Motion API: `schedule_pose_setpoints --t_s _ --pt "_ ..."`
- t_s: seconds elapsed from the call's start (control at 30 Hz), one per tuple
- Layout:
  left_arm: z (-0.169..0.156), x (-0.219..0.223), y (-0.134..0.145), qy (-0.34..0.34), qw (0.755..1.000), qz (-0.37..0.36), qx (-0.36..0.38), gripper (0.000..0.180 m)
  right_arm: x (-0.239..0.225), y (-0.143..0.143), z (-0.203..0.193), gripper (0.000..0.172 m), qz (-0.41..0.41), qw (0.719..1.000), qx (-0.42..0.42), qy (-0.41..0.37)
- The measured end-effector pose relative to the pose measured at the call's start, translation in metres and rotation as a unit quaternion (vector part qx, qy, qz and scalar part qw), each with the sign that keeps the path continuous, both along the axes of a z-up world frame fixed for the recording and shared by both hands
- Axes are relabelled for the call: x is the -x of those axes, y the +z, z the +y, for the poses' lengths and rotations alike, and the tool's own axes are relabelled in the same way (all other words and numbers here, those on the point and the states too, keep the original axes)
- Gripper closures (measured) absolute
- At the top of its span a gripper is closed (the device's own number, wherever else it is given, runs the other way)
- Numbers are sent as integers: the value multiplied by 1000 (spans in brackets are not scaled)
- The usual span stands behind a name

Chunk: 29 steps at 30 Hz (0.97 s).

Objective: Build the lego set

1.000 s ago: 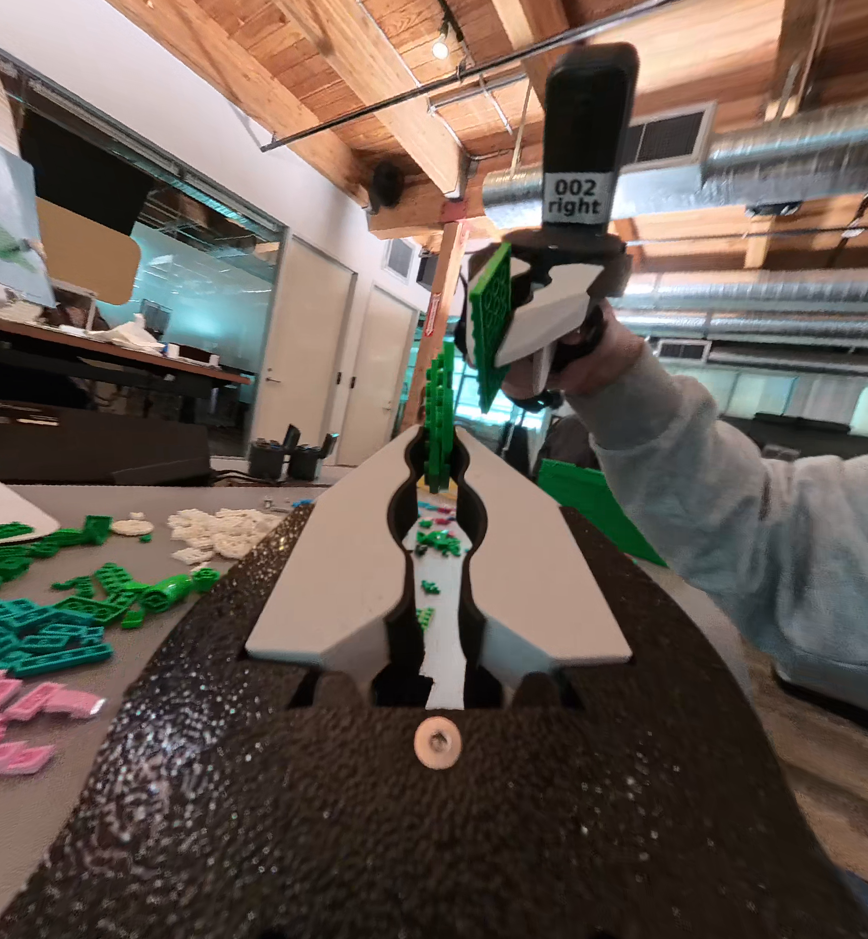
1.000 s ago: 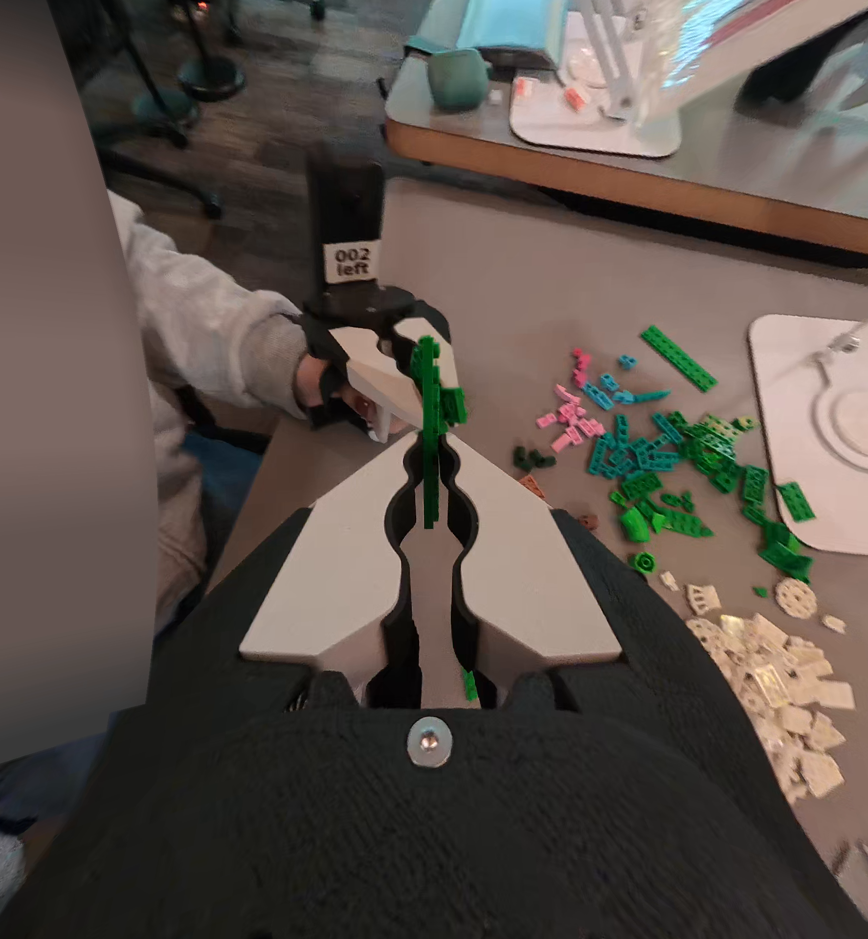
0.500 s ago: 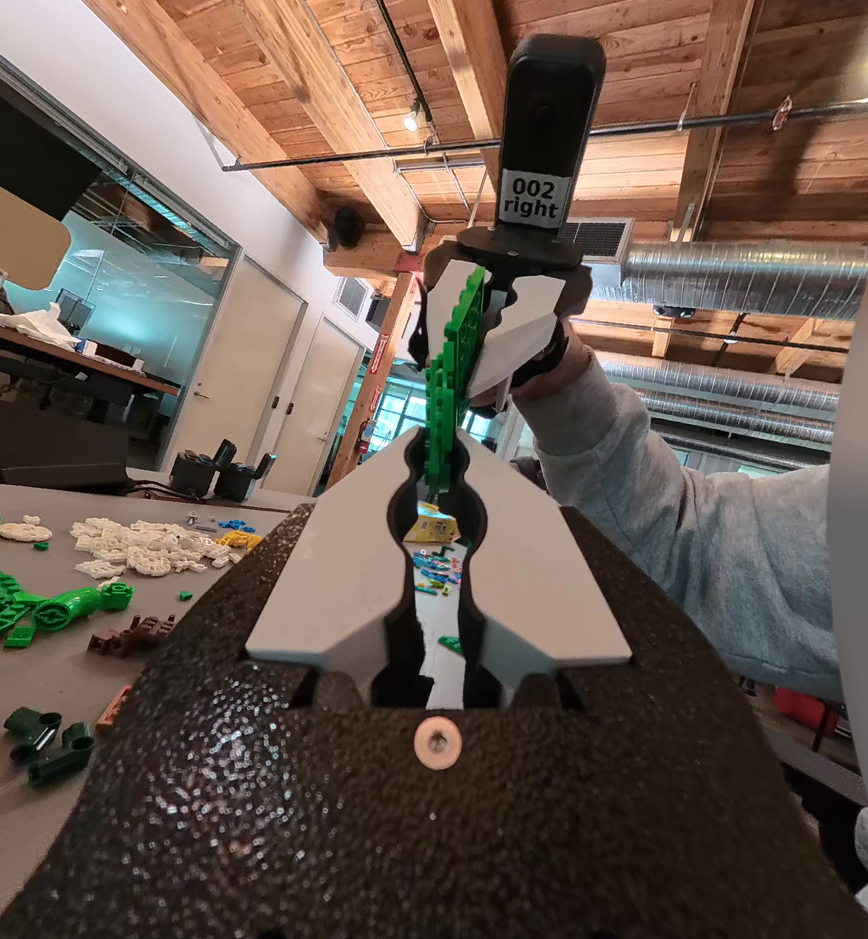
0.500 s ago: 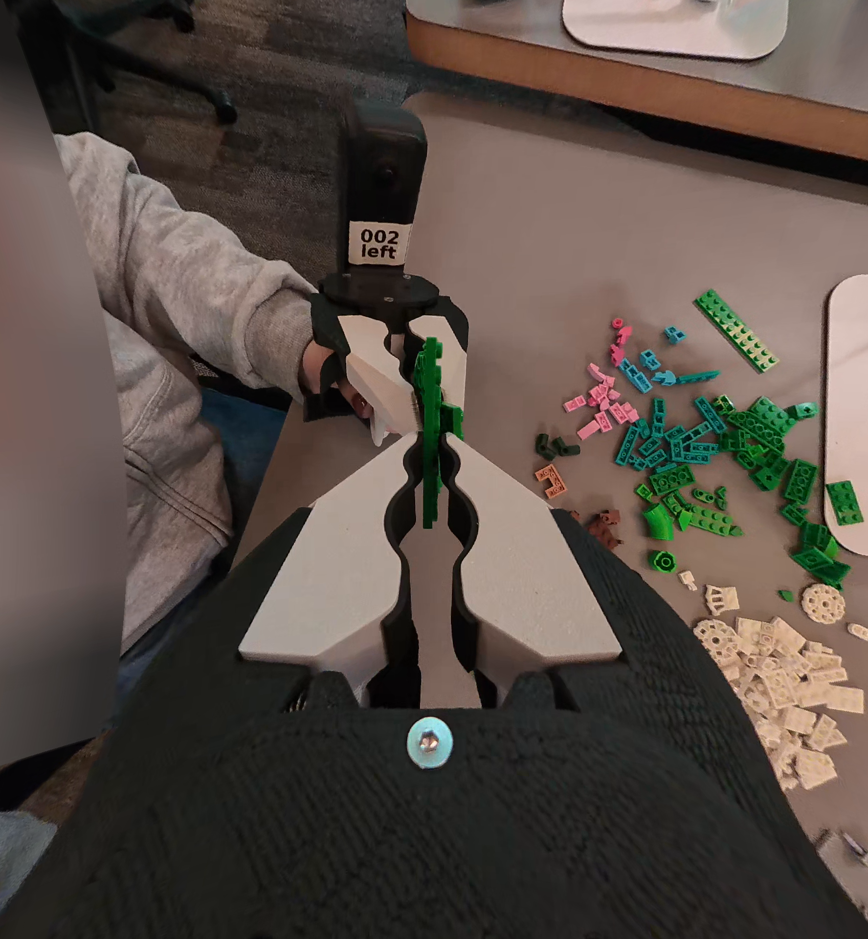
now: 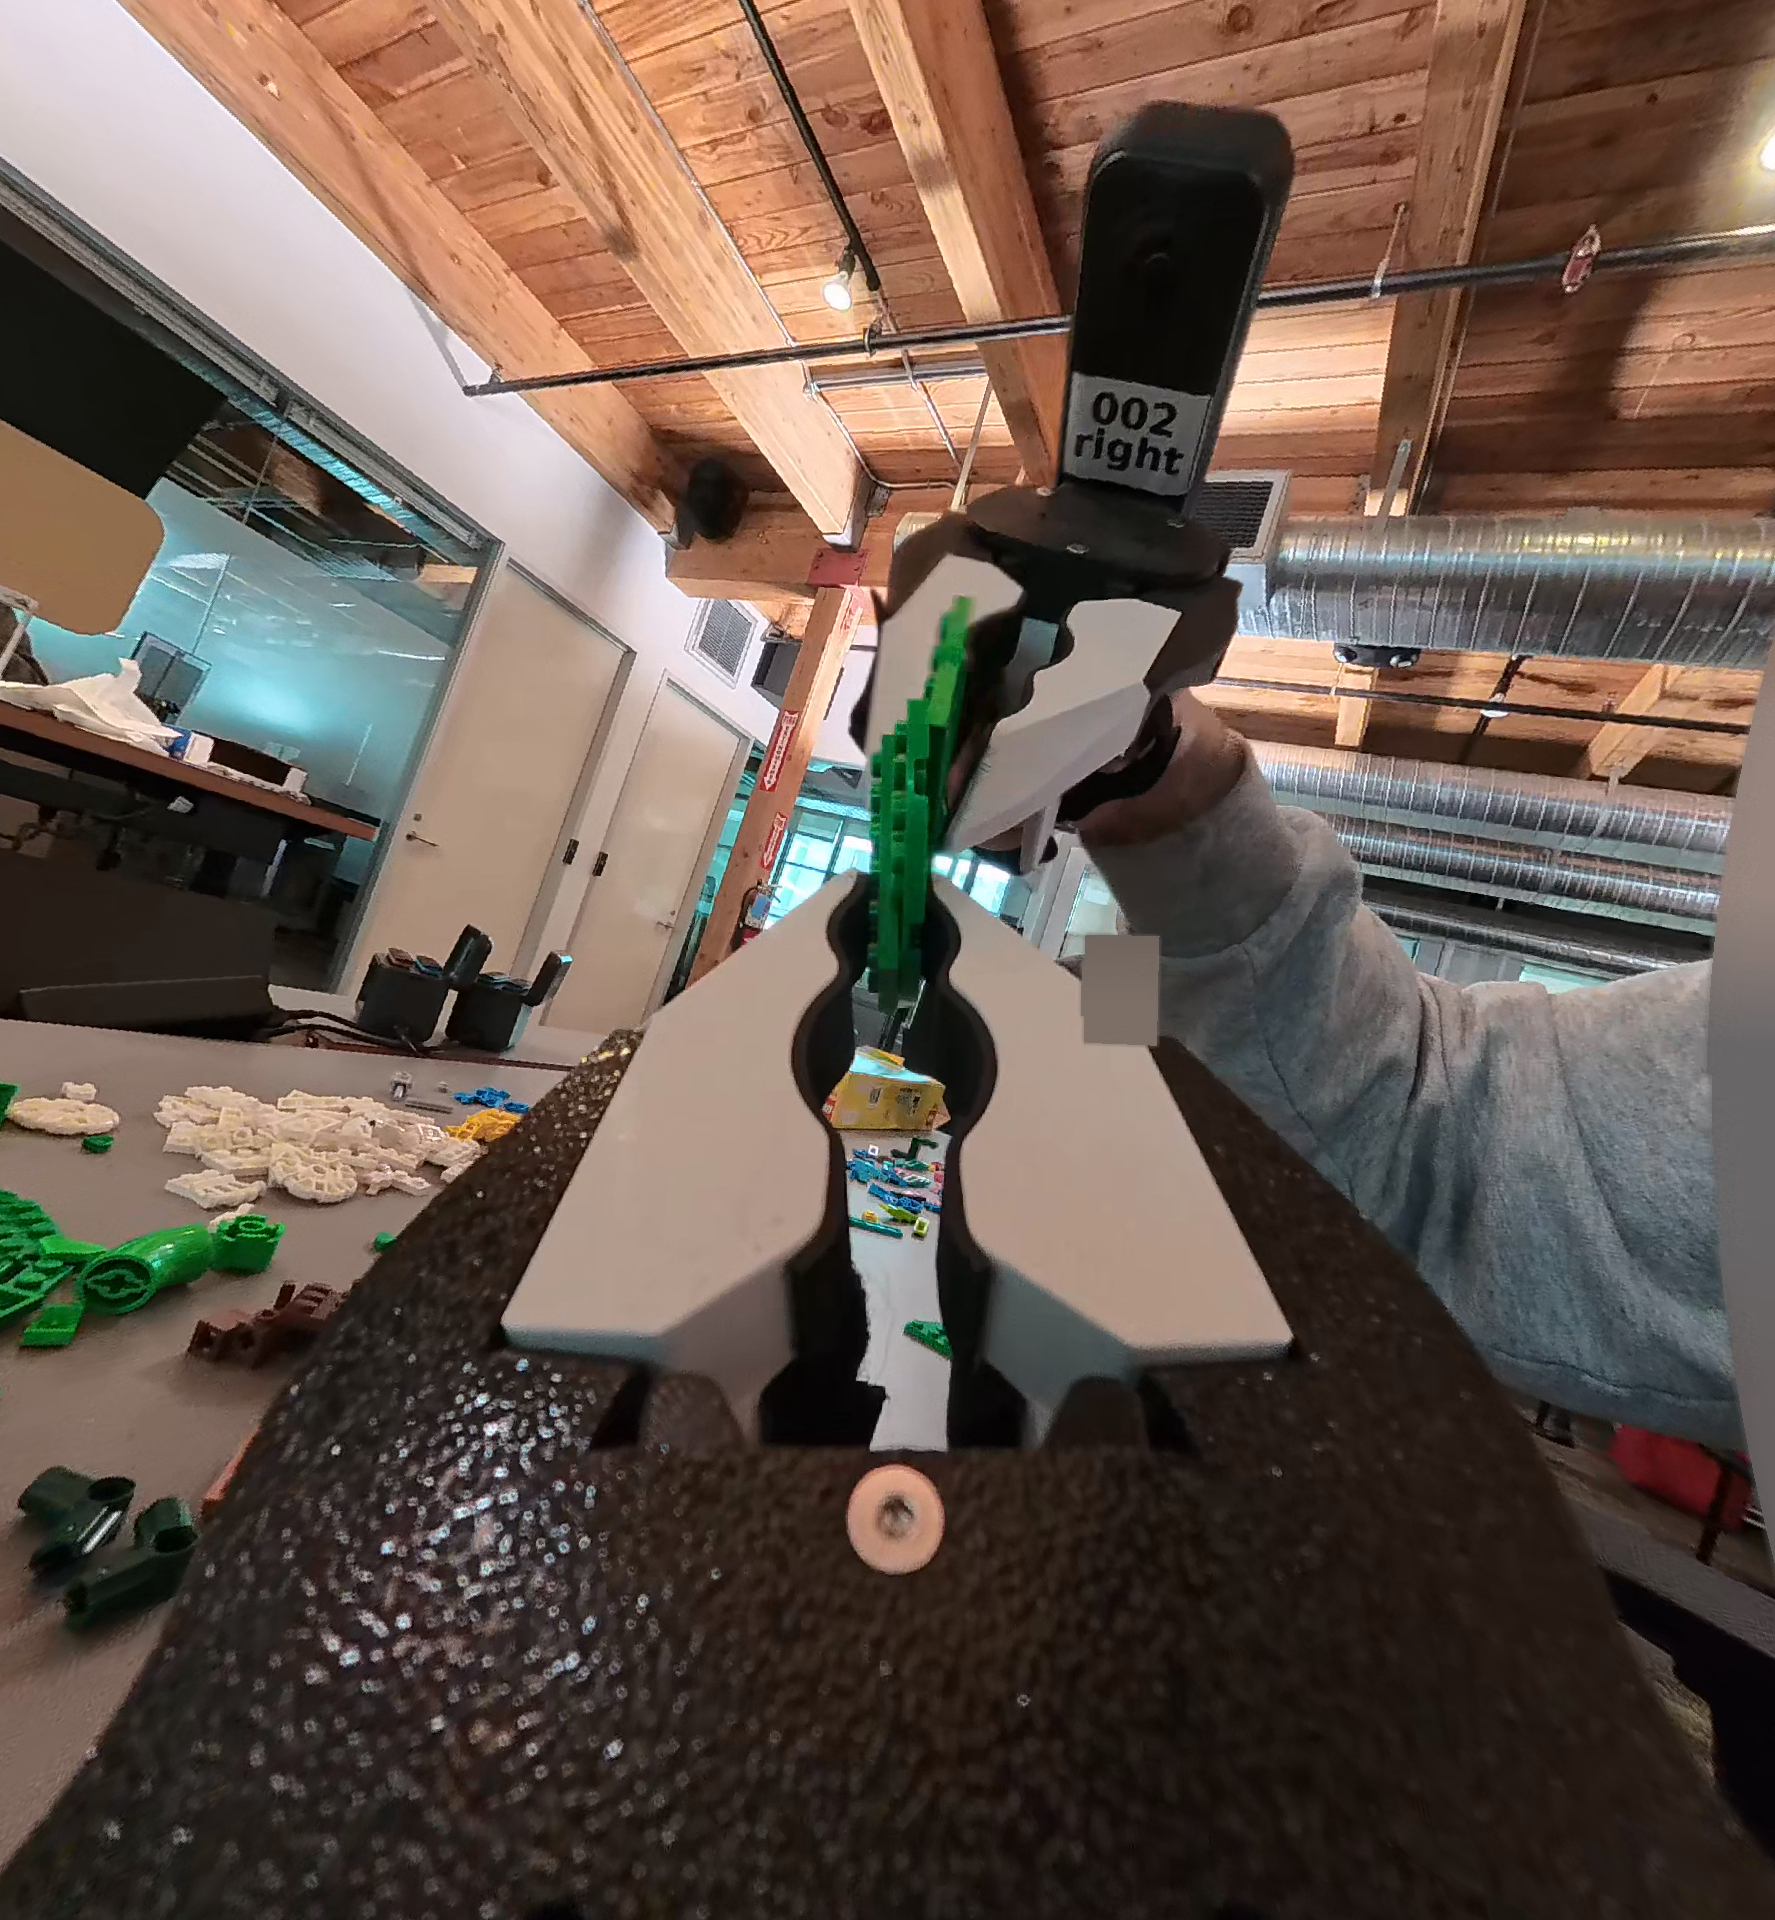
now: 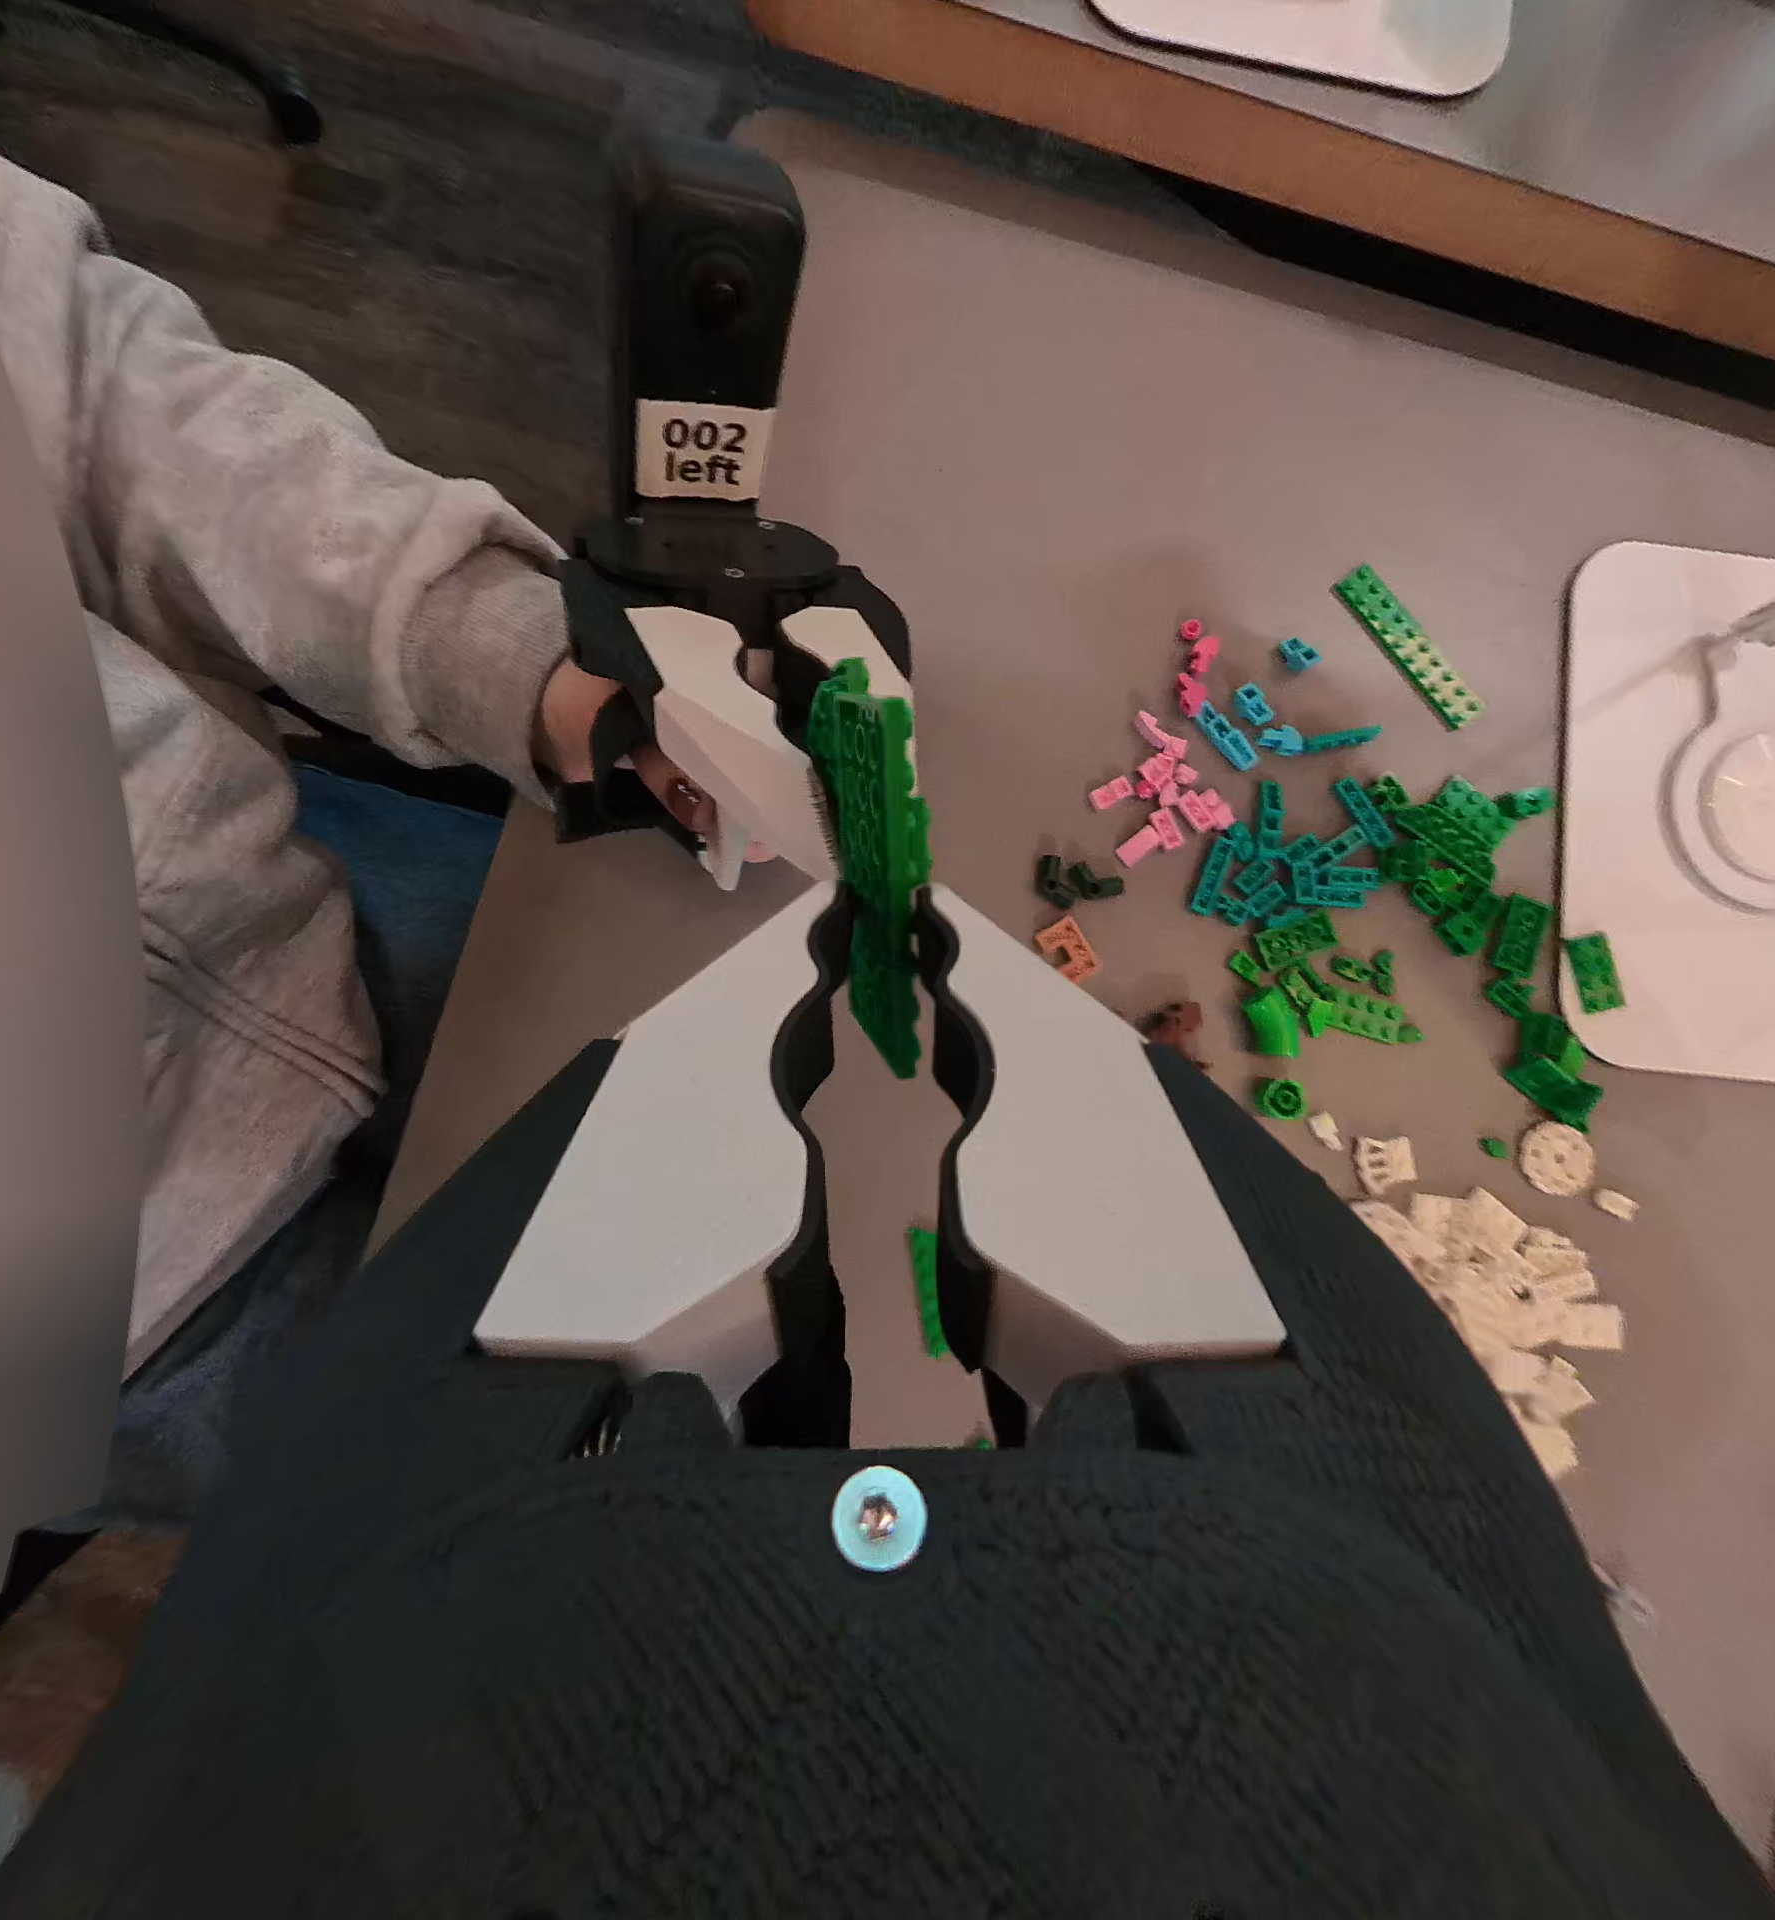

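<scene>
Fingers of the left gripper [image 5: 902,914] pinch the near end of a green brick plate [image 5: 909,810] that stands edge-on. Its long axis runs up into the right gripper [image 5: 924,779], whose fingers are parted around the far end.

From the right wrist, the right gripper [image 6: 878,920] merely flanks the plate [image 6: 872,966] with a gap showing, while the left gripper [image 6: 852,831] clamps it above the counter [image 6: 1018,416].

Both tools are raised tip to tip: left tool [image 5: 898,914] clamped narrow, right tool [image 6: 881,914] slightly parted.
</scene>
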<state>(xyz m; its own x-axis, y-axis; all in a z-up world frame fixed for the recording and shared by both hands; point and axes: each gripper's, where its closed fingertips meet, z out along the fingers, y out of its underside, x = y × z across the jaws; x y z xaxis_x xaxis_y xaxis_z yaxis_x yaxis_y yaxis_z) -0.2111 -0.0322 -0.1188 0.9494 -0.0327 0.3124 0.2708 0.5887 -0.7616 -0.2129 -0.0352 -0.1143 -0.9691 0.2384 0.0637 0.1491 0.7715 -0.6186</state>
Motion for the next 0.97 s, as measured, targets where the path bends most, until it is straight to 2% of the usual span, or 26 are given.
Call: schedule_pose_setpoints --t_s 0.37,0.73,0.83,0.97 --pt "3 -7 1 -19 1000 14 2 176 -4 4 -5 158 -4 1000 27 8" --pt "4 -10 2 -21 999 25 11 176 -3 5 -1 156 52 998 27 7" --pt "5 -15 1 -9 997 67 44 175 -8 6 0 151 70 997 41 11" --pt "5 -34 11 3 982 168 90 175 -29 17 -4 149 120 985 108 54"
